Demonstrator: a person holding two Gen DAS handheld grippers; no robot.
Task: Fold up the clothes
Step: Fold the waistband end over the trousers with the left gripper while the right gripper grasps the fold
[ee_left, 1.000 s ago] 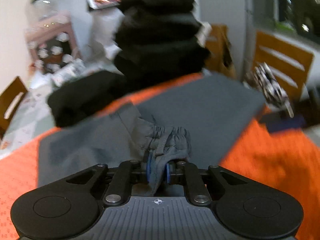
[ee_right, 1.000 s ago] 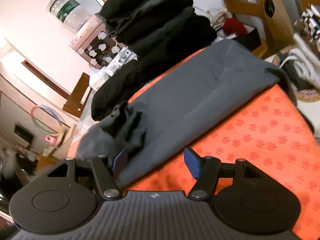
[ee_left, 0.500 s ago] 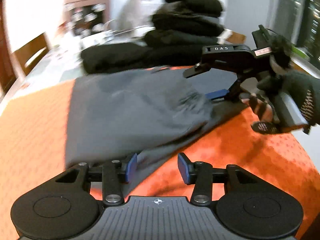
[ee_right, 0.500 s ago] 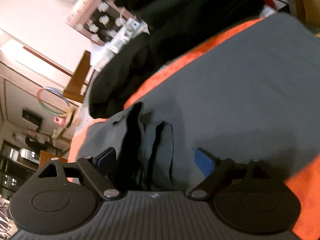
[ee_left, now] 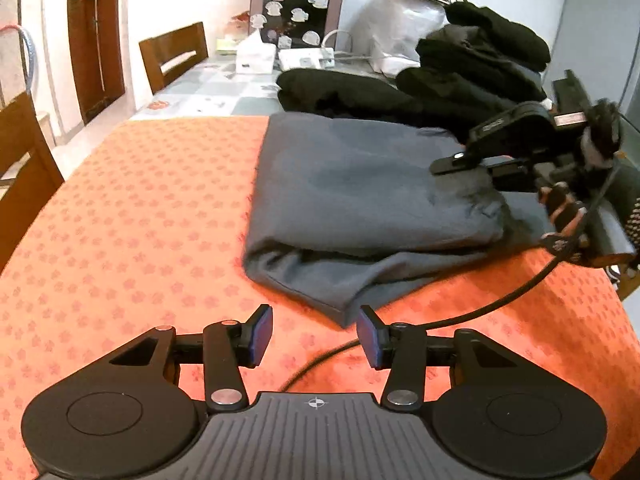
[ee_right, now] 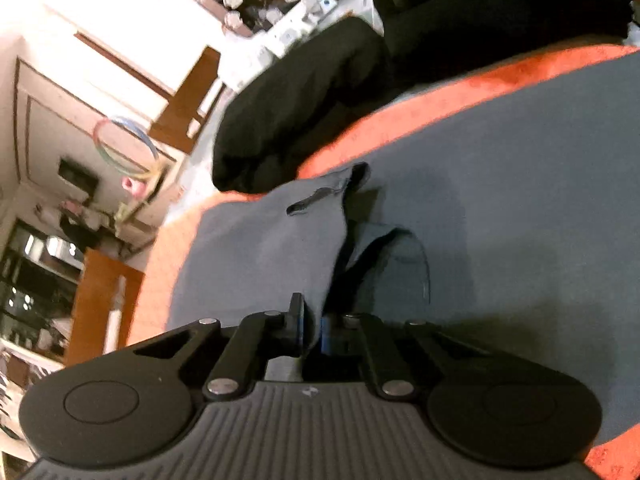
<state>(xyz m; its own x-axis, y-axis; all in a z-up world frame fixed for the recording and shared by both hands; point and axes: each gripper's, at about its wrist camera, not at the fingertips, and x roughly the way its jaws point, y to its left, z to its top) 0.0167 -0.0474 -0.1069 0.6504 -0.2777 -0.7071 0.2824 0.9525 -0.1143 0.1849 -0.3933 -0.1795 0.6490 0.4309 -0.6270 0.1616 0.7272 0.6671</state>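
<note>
A grey garment (ee_left: pixel 360 196) lies partly folded on the orange tablecloth (ee_left: pixel 140 220). My left gripper (ee_left: pixel 316 334) is open and empty, just in front of the garment's near corner, above the cloth. My right gripper (ee_right: pixel 314 330) is shut on a bunched fold of the grey garment (ee_right: pixel 500 184). It also shows in the left wrist view (ee_left: pixel 516 152), at the garment's right end, held by a gloved hand. The garment's far edge touches the black pile.
A stack of folded black clothes (ee_left: pixel 472 68) sits at the back of the table, with another black piece (ee_left: pixel 340 92) beside it. Wooden chairs (ee_left: pixel 172 52) stand at left. A black cable (ee_left: pixel 440 320) runs across the cloth near my left gripper.
My left gripper let go of the grey garment, opened and pulled back toward the near edge. My right gripper moved onto the garment's bunched fold and shut on it.
</note>
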